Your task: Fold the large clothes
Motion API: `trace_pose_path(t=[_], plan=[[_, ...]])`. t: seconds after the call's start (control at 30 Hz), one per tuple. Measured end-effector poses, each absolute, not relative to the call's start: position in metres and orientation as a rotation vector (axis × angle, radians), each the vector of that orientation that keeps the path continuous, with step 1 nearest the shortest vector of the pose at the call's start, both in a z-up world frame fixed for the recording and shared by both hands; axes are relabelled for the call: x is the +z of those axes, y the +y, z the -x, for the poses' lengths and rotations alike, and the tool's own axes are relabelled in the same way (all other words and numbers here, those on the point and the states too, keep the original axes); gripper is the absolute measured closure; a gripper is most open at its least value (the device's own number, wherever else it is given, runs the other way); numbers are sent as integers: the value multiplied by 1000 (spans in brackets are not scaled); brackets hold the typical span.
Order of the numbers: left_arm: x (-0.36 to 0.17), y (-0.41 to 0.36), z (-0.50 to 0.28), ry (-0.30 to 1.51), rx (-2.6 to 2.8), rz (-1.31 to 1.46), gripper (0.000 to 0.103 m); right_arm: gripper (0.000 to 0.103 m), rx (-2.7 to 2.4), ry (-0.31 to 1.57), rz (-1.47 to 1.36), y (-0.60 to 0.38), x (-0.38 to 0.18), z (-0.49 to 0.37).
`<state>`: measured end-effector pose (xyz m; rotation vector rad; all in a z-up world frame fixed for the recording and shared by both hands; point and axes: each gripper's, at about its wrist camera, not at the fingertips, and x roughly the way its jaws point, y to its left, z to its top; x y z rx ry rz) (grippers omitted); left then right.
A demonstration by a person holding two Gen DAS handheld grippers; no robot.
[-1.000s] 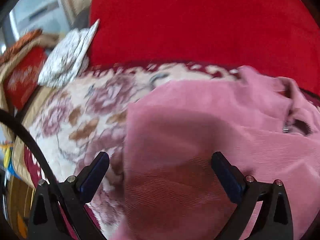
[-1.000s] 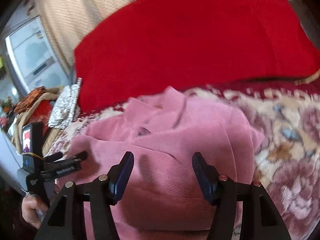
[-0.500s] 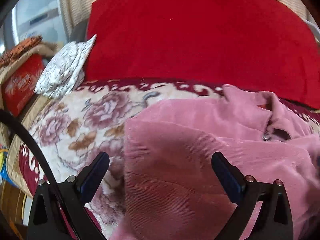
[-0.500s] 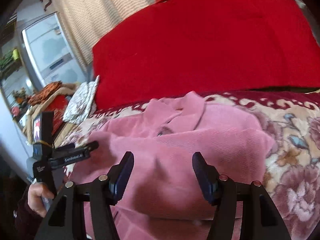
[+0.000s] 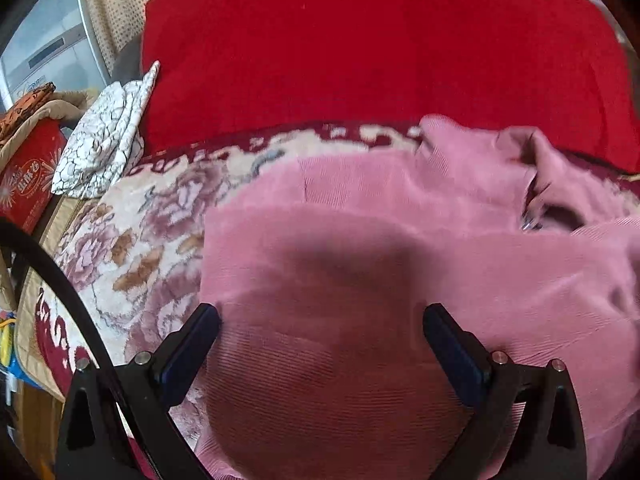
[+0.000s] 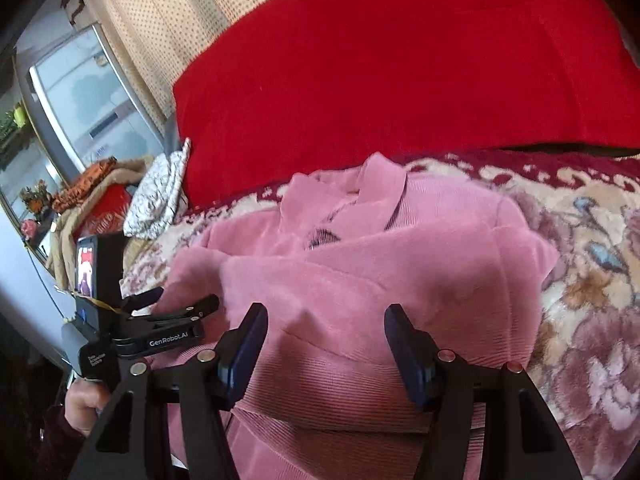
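Observation:
A pink corduroy garment [image 5: 400,248] lies folded on a floral blanket [image 5: 132,240], collar and zip toward the red cushion. My left gripper [image 5: 320,320] hangs just over the garment's near left part, jaws wide open, no cloth between the pads. In the right wrist view the left gripper [image 6: 176,302] sits at the garment's [image 6: 380,276] left edge, held by a hand [image 6: 82,400]. My right gripper [image 6: 326,332] hovers over the near middle of the garment, open, gripping nothing.
A big red cushion [image 6: 400,64] fills the back. A white crackle-patterned cloth [image 5: 104,144] and a red box [image 5: 28,176] sit at the left edge of the bed. Dotted curtain [image 6: 160,32] and a window stand at the far left. Floral blanket [image 6: 592,280] extends right.
In the right wrist view the left gripper has come closer to the garment's left edge. Both views now show more of the cushion and curtain. Both grippers stay open; the garment lies as before.

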<state>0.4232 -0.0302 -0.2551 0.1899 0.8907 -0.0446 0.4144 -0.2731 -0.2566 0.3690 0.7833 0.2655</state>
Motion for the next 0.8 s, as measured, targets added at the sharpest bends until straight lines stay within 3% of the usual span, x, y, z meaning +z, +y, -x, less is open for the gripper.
trace_pose_path(t=[0.37,0.7,0.8], plan=[[-272,-58,-419,928,-117,-319,1,36,230,868,-313,-270,-271,-420],[-277,-56,-423,939,-112,-286,0,17,305,820,-384,-275,-275,-417],[-277,-55,-424,949,-116,-276,0,15,327,795,-471,-283,-276,-416]])
